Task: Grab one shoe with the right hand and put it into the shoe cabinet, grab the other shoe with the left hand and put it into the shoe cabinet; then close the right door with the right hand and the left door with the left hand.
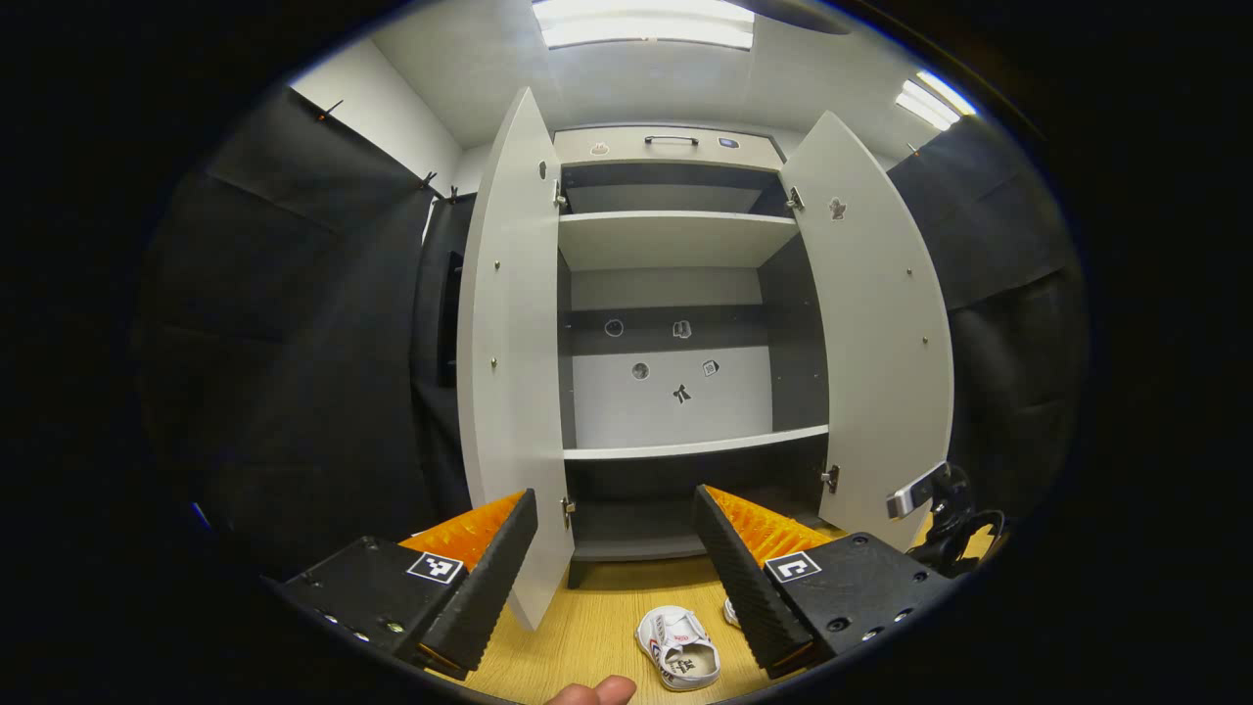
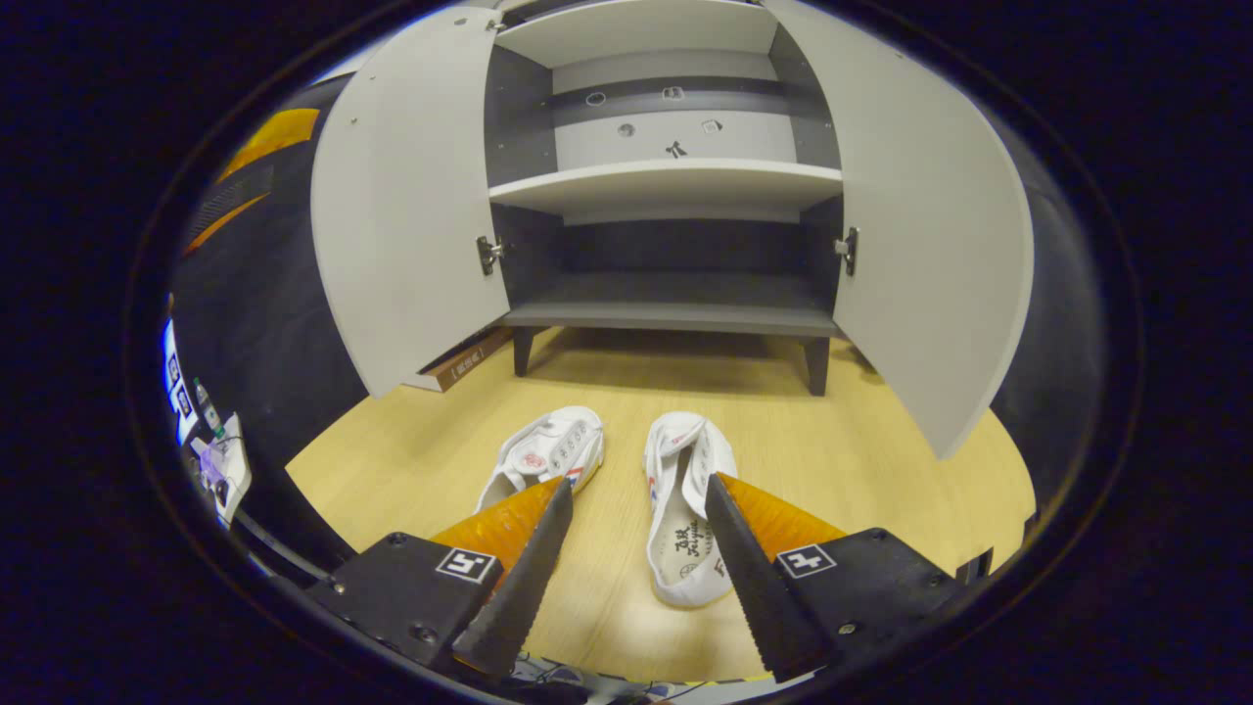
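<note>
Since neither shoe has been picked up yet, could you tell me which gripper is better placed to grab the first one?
Right: the right gripper hangs open just above the shoe; the left gripper faces the cabinet.

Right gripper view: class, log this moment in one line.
stage: pre-grasp | right claw: open above right shoe | left shoe: floor | cabinet doors: open

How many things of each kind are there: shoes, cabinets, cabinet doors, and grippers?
Shoes: 2, the left shoe and the right shoe, both on the floor.
Cabinets: 1, the shoe cabinet.
Cabinet doors: 2, the left door and the right door, both open.
Grippers: 2, the left gripper and the right gripper, both open.
Total: 7
</note>
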Available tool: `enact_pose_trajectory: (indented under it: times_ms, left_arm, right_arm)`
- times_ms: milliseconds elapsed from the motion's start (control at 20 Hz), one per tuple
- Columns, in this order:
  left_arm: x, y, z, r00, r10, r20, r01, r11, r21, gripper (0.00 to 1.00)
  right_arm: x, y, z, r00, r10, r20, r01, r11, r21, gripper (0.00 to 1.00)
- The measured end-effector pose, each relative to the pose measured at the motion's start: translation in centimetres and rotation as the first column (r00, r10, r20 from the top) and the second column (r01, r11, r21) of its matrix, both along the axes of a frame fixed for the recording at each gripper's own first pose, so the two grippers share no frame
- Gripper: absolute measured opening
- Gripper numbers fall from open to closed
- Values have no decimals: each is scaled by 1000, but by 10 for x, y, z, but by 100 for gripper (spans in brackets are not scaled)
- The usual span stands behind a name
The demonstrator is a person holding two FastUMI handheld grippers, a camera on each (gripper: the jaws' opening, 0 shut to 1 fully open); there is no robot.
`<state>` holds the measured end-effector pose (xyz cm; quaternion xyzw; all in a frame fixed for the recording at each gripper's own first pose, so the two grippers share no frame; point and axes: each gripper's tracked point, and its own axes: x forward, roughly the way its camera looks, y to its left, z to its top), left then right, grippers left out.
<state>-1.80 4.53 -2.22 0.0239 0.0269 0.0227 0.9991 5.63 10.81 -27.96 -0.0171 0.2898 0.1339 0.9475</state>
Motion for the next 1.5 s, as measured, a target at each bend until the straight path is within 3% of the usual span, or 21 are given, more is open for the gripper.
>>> enact_pose_trajectory:
  times_ms: [300,350,400,500,600,700,800,950,1050,1250,1500]
  left_arm:
    - [4,22,-12,999,25,-24,-25,1000,-11,96]
    - [4,23,-17,999,27,-35,-28,999,-25,96]
    - [3,21,-21,999,19,-48,-21,999,-45,96]
    - [4,23,-28,998,13,-62,-17,998,-67,96]
    - [4,27,-31,997,22,-69,-27,998,-65,96]
    - [4,29,-35,997,23,-79,-28,998,-63,96]
    - [3,30,-43,995,20,-97,-26,997,-66,96]
    - [1,30,-54,992,17,-129,-24,998,-57,96]
    - [0,27,-56,990,12,-137,-20,998,-61,96]
    - [0,25,-58,989,3,-145,-11,999,-50,96]
    - [-1,16,-59,989,-8,-147,3,999,-38,96]
  right_arm:
    - [17,0,-62,992,-16,-127,10,998,-54,81]
    - [21,0,-68,990,-21,-139,13,998,-57,78]
    - [27,0,-72,989,-24,-143,15,998,-61,68]
    - [37,5,-81,988,-28,-153,18,998,-64,69]
    - [46,11,-88,985,-32,-171,23,998,-57,58]
    - [56,9,-90,989,-39,-146,26,996,-86,58]
    - [65,8,-91,992,-46,-119,34,994,-104,47]
    - [80,7,-92,993,-68,-94,58,992,-110,20]
    - [85,9,-92,996,-53,-74,45,993,-108,12]
    - [90,6,-84,999,-39,-10,38,993,-114,4]
    - [92,1,-30,992,8,127,12,988,-157,4]
